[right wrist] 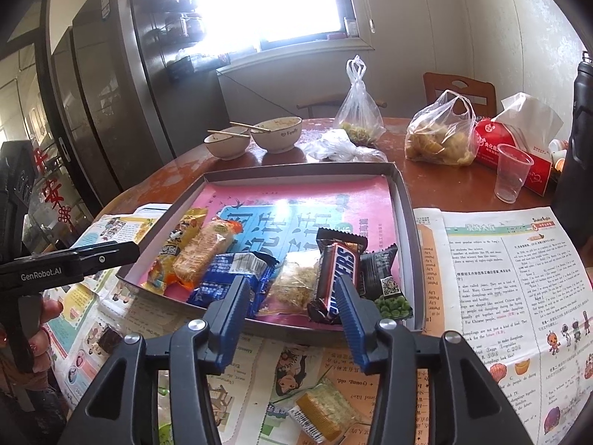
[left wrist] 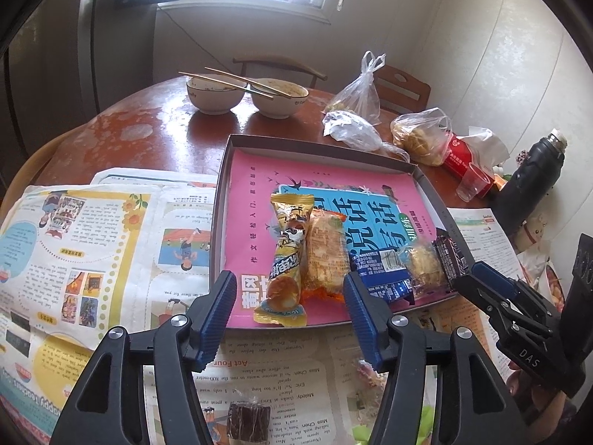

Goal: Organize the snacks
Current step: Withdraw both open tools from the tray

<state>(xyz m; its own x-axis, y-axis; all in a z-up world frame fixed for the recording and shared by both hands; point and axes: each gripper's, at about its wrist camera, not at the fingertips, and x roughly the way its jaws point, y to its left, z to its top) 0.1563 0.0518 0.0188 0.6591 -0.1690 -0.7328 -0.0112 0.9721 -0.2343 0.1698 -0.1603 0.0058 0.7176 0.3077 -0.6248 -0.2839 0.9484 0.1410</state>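
From my remote feed I saw a bright window [right wrist: 292, 0] blazing white above a pale sill, washing glare over the worn, reddish round table [left wrist: 155, 129]. A tall dark refrigerator [right wrist: 111, 92] stood left of the window. Two wooden chairs [right wrist: 459, 92] sat behind the table against pale textured walls [right wrist: 519, 37].

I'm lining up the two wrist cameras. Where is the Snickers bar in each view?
Left wrist: Snickers bar sits at the right end of the snack row in the tray, just beyond the right gripper.
Right wrist: the bar lies low in the centre, just beyond the gripper's right finger.
Shared landmark: blue packet, left of the bar in both.
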